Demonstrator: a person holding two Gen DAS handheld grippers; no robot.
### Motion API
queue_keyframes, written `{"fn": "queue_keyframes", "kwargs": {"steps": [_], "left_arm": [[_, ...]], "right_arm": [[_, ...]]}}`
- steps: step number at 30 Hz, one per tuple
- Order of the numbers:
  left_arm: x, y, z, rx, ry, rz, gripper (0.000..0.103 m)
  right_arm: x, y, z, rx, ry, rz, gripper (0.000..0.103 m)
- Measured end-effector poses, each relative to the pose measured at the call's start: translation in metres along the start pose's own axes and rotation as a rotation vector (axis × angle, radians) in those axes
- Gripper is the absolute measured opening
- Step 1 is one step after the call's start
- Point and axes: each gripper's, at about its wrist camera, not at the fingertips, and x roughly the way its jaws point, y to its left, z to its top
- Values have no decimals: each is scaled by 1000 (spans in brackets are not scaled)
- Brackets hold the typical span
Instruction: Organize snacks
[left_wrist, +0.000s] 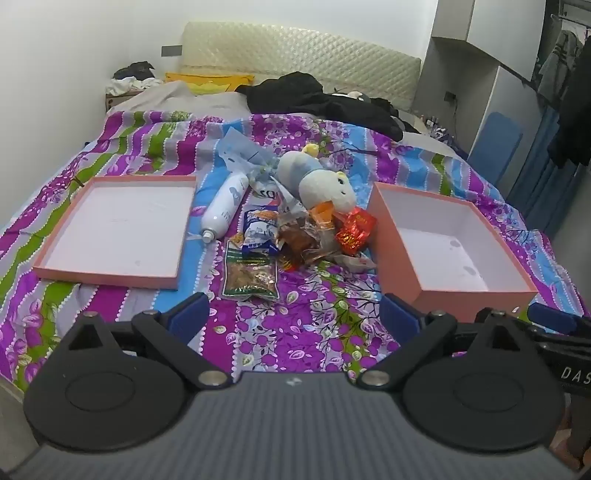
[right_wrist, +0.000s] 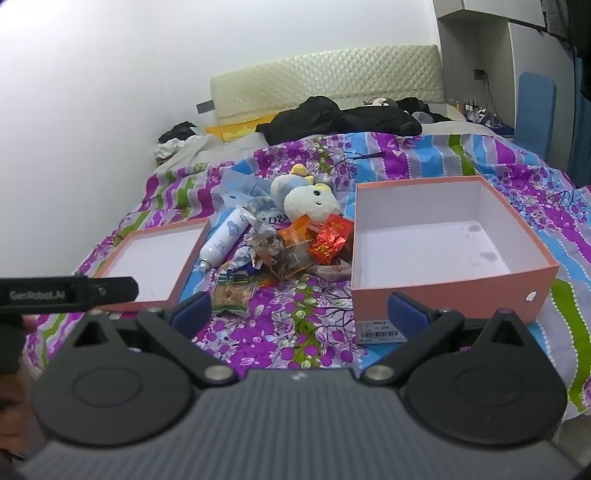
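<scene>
Both grippers are hovering above the near edge of a bed covered by a purple floral bedspread (left_wrist: 295, 332), angled down toward it.

Left gripper (left_wrist: 293, 314): jaws are standing wide apart, nothing between the blue pads, only bedspread showing in the gap. Right gripper (right_wrist: 301, 314): jaws likewise spread wide and holding nothing; its right pad is overlapping the near wall of the box in the right wrist view, though contact cannot be judged.

The snacks are lying in a loose pile in the middle of the bedspread, between two pink containers. The shallow pink lid (left_wrist: 114, 229) is sitting open-side up to the left; the deeper pink box (right_wrist: 443, 251) is sitting to the right, a barcode label on its near wall. Neither is holding any snack.

Pile contents: a green-edged nut packet (left_wrist: 249, 275) is lying nearest the grippers; behind it a blue-and-white snack bag (left_wrist: 260, 229), crumpled clear wrappers (left_wrist: 299, 236), an orange packet (right_wrist: 299, 232) and a red foil packet (left_wrist: 354, 229) just beside the box. A white spray bottle (left_wrist: 225, 206) is lying on its side beside the lid. A plush toy (left_wrist: 321, 181) is resting at the back of the pile.

Dark clothing (left_wrist: 314, 96) is lying near the quilted headboard (left_wrist: 295, 51).
</scene>
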Motion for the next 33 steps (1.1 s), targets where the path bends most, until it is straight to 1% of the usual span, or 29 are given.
{"fn": "queue_keyframes", "kwargs": {"steps": [3,4,6,8,10,16,33], "left_arm": [[1,-1,0,-8,6,3,100],[3,5,1,-32,12,-4,100],[9,11,-1,-47,23,-1,100],[11,13,0,-49,25,4,100],[23,12,2,-38,45,21,100],[27,15,4,-44,27,25,100],[32,22,3,-53,21,26,100]], "right_arm": [[1,1,2,-1,21,-5,103],[2,1,2,-1,21,-5,103],[5,-1,-1,1,24,-2,103],[6,-1,-1,-1,25,2,103],[8,1,-1,-9,23,1,103],[18,-2,-3,-4,20,-1,103],[19,1,1,-2,19,-6,103]]}}
